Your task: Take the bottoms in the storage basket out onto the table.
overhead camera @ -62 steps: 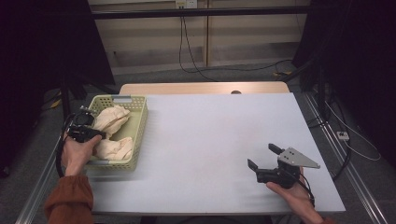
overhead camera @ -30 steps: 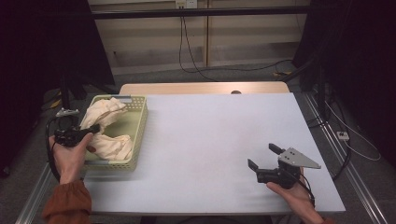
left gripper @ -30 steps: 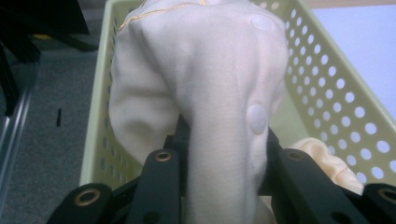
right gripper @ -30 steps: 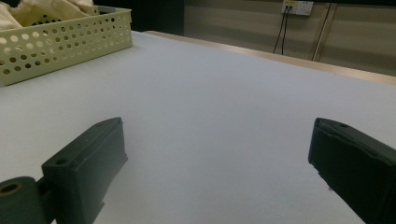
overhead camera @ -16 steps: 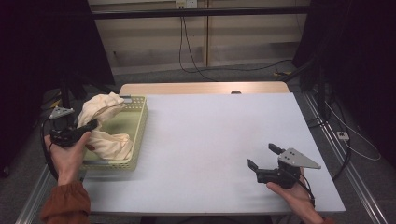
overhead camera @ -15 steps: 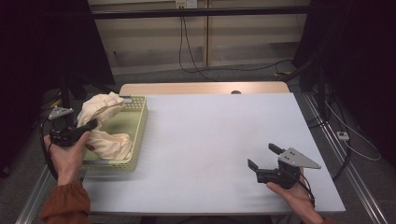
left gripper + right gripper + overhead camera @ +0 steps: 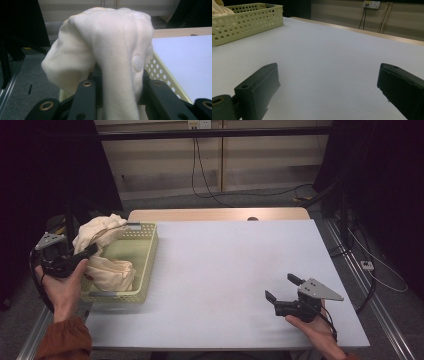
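Left gripper: I found its jaws clenched on the cloth, held at the basket's left edge.
Cloth: cream, bunched; I saw it draped over the left gripper's jaws, raised above the basket's far-left corner.
Second cloth: lay inside the basket, near its left wall.
Basket: pale green, perforated, at the table's left edge.
Table: white top.
Right gripper: I noted jaws released, wide apart, grasping nothing, near the table's front right.
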A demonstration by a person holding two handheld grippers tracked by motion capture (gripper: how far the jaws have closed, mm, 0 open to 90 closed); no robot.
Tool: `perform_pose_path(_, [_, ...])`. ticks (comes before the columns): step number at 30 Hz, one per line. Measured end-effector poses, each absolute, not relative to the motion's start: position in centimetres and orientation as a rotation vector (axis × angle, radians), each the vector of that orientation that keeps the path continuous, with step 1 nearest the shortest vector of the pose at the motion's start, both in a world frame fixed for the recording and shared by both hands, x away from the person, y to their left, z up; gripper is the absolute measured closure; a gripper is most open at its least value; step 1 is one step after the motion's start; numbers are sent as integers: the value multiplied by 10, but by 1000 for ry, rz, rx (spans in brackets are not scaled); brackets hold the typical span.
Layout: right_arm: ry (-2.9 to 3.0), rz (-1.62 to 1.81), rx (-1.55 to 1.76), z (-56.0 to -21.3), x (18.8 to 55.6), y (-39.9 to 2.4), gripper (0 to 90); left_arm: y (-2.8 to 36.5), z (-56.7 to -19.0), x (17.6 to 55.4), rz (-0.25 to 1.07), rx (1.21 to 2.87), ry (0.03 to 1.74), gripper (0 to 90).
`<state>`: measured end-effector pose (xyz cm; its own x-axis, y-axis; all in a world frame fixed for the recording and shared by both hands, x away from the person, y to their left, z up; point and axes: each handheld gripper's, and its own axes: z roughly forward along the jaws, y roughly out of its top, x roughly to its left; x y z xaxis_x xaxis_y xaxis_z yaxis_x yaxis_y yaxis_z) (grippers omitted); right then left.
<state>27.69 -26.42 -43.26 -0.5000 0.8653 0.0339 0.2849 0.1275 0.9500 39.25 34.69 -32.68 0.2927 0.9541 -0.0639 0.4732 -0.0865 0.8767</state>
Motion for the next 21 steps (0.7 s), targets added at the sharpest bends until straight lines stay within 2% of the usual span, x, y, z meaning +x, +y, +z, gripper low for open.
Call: perform_pose_path(21, [1866, 1380, 1106, -433, 277, -264, 39, 352, -301, 375, 726, 1612, 1270, 708])
